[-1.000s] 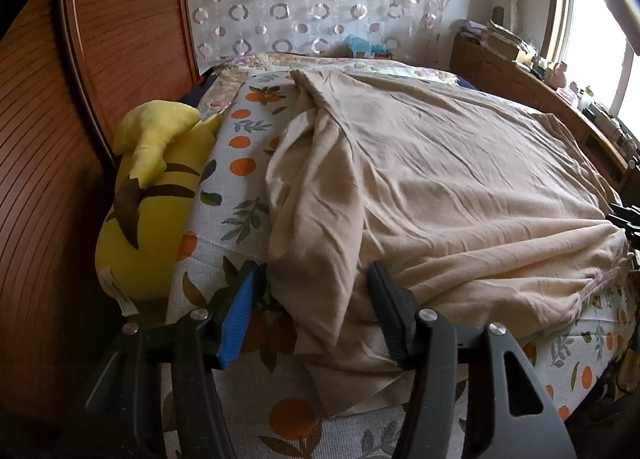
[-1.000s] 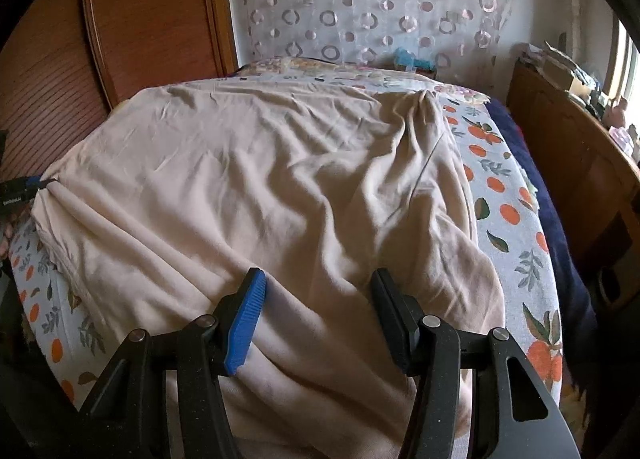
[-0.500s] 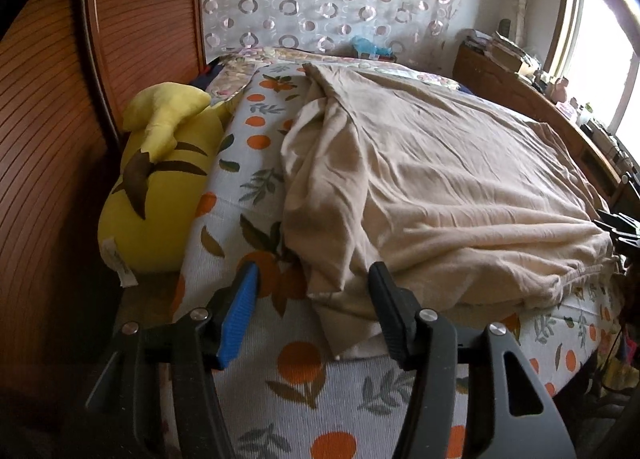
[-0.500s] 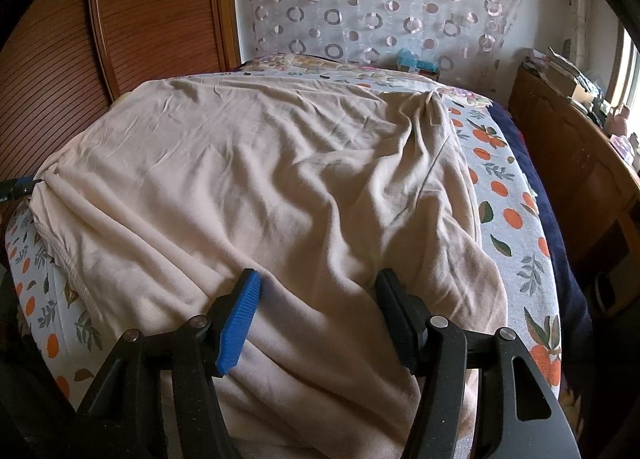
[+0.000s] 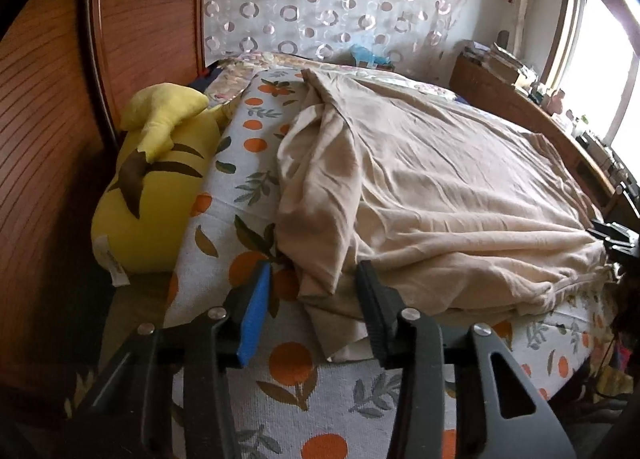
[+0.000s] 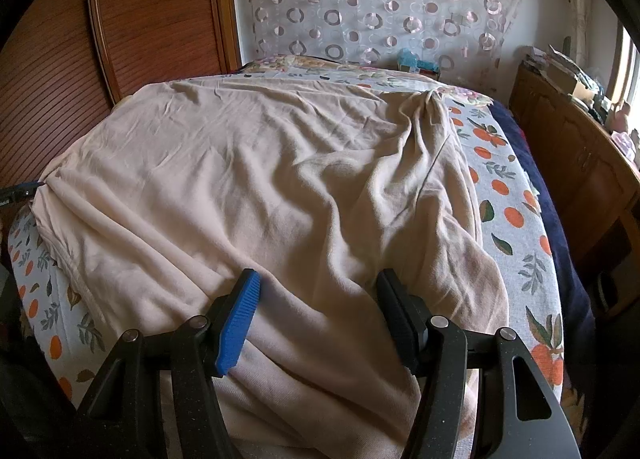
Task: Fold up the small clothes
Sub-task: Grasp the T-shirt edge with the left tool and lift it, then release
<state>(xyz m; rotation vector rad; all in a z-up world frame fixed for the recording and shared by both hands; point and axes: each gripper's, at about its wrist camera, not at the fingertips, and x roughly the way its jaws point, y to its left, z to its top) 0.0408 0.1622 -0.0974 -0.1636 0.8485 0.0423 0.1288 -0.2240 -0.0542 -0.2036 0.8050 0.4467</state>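
One beige garment [image 5: 440, 187], apparently single-folded

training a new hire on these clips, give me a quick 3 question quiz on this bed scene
1. True or false: the yellow plush toy lies on top of the beige garment.
2. What fruit is printed on the bedsheet?
3. The left gripper has between its jaws: A) a garment corner, B) the toy, C) nothing.

Key: 1 false, it lies beside the bed's edge, apart from the garment. 2 oranges. 3 A.

No text or label can be read.
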